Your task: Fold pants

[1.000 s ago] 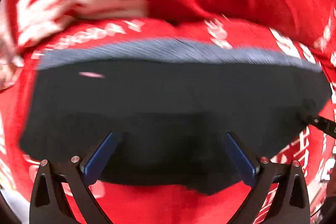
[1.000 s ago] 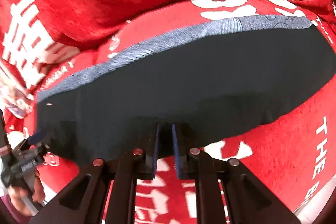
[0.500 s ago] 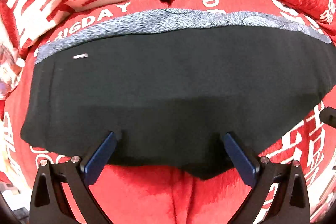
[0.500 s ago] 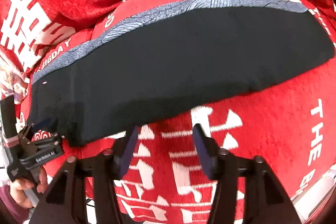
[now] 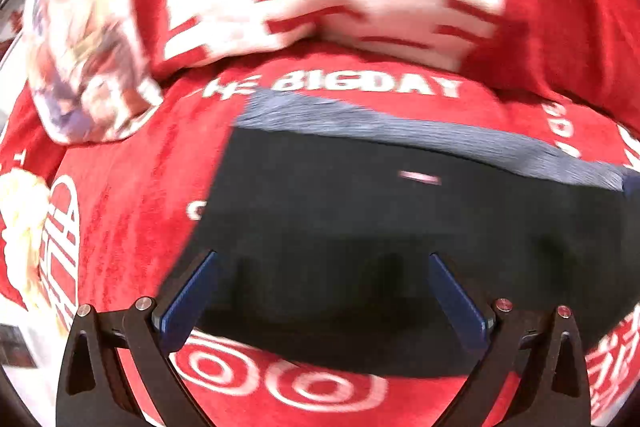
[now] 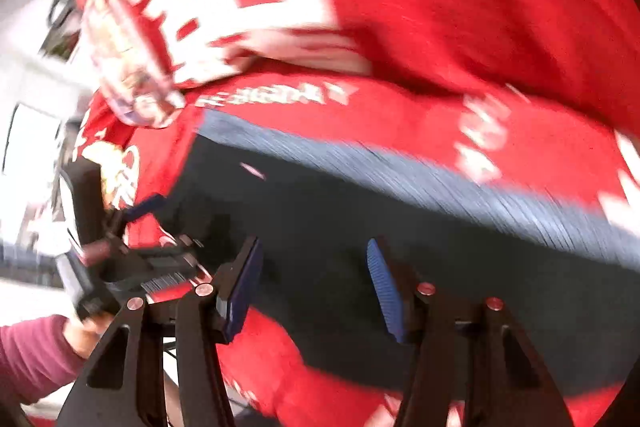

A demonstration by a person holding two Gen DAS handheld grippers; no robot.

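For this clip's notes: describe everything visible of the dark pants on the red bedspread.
The dark navy, almost black pants lie flat as one long folded band on the red bedspread with white lettering. A lighter grey-blue textured strip runs along the far edge, and a small pale tag sits near it. The fabric looks soft, matte and smooth, though motion blur hides detail. Both open grippers, left and right, hover above it; neither grips it.

Pants [image 5: 400, 247] — right end cut off
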